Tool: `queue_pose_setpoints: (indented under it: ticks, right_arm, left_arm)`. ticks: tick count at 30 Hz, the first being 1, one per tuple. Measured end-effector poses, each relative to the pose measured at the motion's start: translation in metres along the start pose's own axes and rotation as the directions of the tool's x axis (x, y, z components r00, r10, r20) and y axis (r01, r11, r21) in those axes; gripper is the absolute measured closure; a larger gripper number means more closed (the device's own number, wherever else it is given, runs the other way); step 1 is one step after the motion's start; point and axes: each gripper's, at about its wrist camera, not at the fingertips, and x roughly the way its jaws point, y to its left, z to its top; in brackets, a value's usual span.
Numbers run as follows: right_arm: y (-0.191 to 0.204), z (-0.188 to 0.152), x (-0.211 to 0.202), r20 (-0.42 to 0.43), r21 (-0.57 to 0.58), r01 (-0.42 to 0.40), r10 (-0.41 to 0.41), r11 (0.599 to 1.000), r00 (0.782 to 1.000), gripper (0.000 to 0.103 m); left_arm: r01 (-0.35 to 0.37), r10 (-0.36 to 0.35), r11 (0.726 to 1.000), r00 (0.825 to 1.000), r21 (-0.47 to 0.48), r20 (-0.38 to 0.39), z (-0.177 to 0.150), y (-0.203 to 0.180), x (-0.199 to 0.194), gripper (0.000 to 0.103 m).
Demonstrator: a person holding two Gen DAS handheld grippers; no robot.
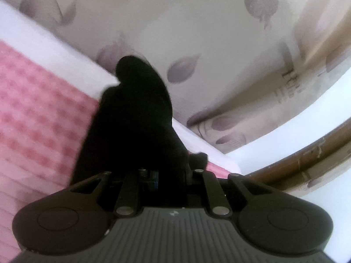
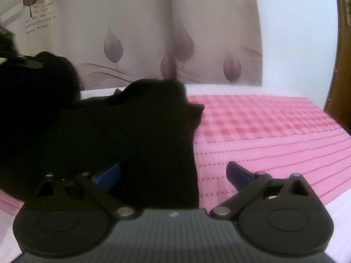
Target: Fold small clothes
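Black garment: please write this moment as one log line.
left gripper: shut on black garment | right gripper: open | surface: pink checked cloth

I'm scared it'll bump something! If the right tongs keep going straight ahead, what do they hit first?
Probably the black garment. The right tongs stand wide open, and the dark cloth lies between the fingers, spread over the pink checked cover. Beyond that hangs the leaf-print curtain, though depth is hard to judge.

We see a small black garment point(image 2: 140, 135), soft and matte, lying rumpled on the pink checked bedspread point(image 2: 263, 118). Its far edge rises in a bunched hump near the curtain, and in the left wrist view it point(image 1: 136, 114) stands lifted and draped.
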Motion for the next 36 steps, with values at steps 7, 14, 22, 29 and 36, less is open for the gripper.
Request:
queue_pose_setpoints:
  ticks: [7,14,22,29,36]
  right_arm:
    - [-0.008,0.000,-0.003,0.006,0.050,-0.050,0.050,0.997,0.999,0.000]
    - [-0.015,0.000,-0.002,-0.008,0.100,-0.083,0.084,0.992,0.996,0.000]
    - [-0.055,-0.002,-0.034,0.199,0.269,-0.343,0.297,0.900,0.934,0.000]
    - [-0.051,0.042,0.002,0.096,0.355,-0.449,0.446,0.820,0.890,0.000]
    - [-0.022,0.060,0.056,-0.045,0.355,-0.444,0.490,0.823,0.871,0.000]
  left_arm:
    - [0.016,-0.019,0.999,0.996,-0.035,-0.090,-0.043,-0.031,0.058,0.079]
    - [0.303,-0.324,0.940,0.937,-0.155,-0.128,-0.049,-0.035,0.046,0.053]
    - [0.150,-0.190,0.950,0.973,0.274,0.128,-0.064,0.009,-0.049,0.012]
    - [0.103,-0.177,0.910,0.972,0.403,0.152,-0.127,0.067,-0.038,0.012]
    - [0.176,-0.267,0.910,0.942,0.374,0.204,-0.137,0.080,-0.038,0.002]
